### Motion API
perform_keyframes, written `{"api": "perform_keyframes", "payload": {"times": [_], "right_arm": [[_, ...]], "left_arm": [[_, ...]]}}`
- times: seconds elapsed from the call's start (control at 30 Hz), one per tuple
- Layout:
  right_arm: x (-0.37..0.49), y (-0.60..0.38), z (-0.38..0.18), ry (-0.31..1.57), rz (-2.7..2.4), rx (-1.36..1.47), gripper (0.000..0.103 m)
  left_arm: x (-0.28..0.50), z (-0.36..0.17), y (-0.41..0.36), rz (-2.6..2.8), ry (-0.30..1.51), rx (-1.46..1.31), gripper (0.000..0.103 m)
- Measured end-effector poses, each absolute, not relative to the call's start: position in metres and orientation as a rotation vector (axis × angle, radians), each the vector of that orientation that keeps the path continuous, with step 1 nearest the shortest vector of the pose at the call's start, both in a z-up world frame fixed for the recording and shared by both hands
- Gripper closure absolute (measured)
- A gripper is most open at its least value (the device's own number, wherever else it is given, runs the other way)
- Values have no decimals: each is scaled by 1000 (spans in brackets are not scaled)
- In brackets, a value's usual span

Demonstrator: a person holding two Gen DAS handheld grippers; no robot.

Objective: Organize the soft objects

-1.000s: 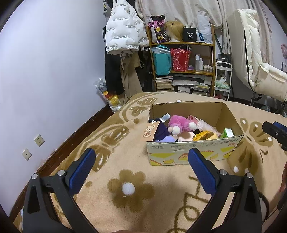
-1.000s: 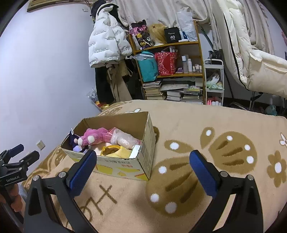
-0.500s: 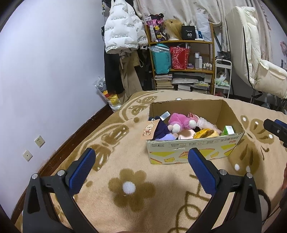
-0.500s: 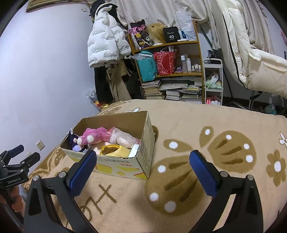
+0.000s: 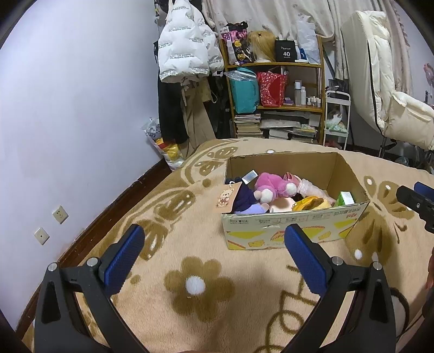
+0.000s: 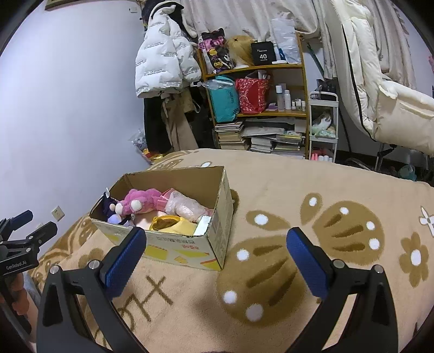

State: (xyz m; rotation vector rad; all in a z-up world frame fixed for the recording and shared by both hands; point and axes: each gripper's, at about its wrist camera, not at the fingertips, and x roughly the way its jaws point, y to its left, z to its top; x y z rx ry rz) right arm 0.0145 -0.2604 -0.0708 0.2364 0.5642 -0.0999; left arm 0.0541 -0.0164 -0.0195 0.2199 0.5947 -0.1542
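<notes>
In the left wrist view, the left gripper is hanging released and empty before the cardboard box on the bed, already holding the plush toys. In the right wrist view, the right gripper is likewise spread, empty; no loose toys showing, so the sorting is looking nearly finished.

wall: pale lilac wall, two sockets low down | floor: dark skirting | bed: beige blanket, brown flower pattern | back: wooden shelf, curtains, white puffer jacket hanging
</notes>
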Motion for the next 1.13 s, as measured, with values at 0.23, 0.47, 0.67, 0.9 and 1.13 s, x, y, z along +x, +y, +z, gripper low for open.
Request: {"api": "perform_keyframes", "payload": {"times": [0.23, 0.47, 0.67, 0.9, 1.13], "right_arm": [[16, -258, -71, 567, -99, 232, 0], [16, -259, -71, 566, -97, 235, 0], [16, -258, -71, 566, -98, 232, 0], [16, -258, -71, 564, -98, 234, 0], [16, -258, -71, 566, -97, 235, 0]], "left_arm": [[55, -19, -17, -156, 588, 221, 1], [55, -19, -17, -158, 591, 218, 1], [55, -20, -17, -156, 593, 221, 1], [54, -21, -16, -158, 592, 216, 1], [54, -21, -16, -157, 596, 215, 1]]}}
